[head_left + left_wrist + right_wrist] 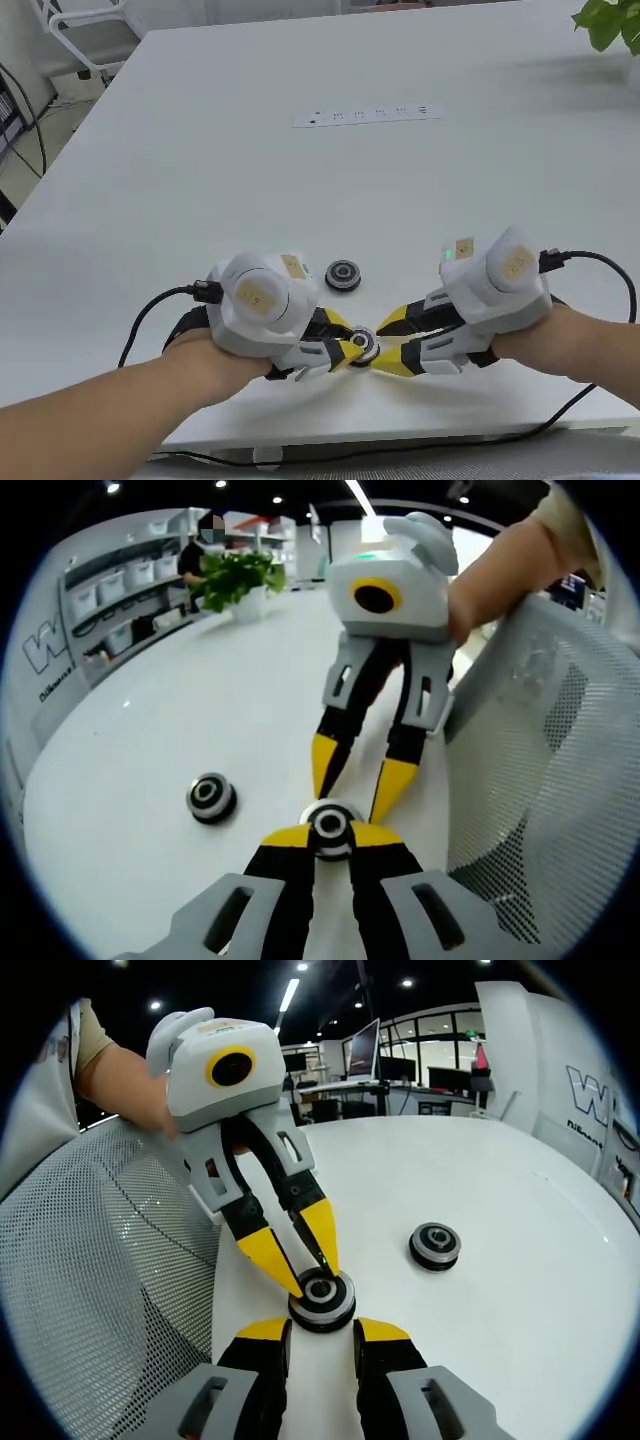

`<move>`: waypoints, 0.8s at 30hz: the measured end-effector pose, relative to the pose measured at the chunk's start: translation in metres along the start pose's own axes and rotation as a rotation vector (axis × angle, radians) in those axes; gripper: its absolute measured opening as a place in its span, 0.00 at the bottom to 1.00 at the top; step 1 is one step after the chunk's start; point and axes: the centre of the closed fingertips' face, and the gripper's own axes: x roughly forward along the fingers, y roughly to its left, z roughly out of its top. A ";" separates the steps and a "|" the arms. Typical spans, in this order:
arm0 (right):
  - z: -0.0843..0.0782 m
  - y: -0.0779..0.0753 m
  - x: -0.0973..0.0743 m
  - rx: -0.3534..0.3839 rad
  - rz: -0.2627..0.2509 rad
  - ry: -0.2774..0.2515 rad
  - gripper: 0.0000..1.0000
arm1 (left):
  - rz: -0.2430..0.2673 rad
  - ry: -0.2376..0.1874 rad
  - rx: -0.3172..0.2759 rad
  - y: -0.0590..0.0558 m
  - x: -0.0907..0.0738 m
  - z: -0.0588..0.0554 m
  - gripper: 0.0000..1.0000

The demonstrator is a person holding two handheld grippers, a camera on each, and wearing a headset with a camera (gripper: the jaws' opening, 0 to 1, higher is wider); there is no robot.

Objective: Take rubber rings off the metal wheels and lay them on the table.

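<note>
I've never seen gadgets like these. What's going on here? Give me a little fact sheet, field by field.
Setting: white table, a person holding a claw in each hand
Left claw: shut on the near wheel, by the table's near edge
Right claw: open, tips close to that same wheel
Far wheel: lying on the table, apart from both claws
Rubber rings: a dark ring sits on each wheel; no loose ring seen
Background: socket strip, plant

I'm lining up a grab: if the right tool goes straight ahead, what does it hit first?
The wheel that the left tool grips, just ahead of the right tool.
</note>
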 end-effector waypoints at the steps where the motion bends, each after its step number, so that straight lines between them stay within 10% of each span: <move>1: 0.001 0.001 0.001 -0.003 0.002 -0.001 0.24 | 0.000 0.000 -0.001 0.000 0.000 0.000 0.13; 24: -0.002 -0.005 -0.003 -0.008 -0.015 0.008 0.12 | 0.003 -0.003 -0.006 0.000 0.000 0.000 0.13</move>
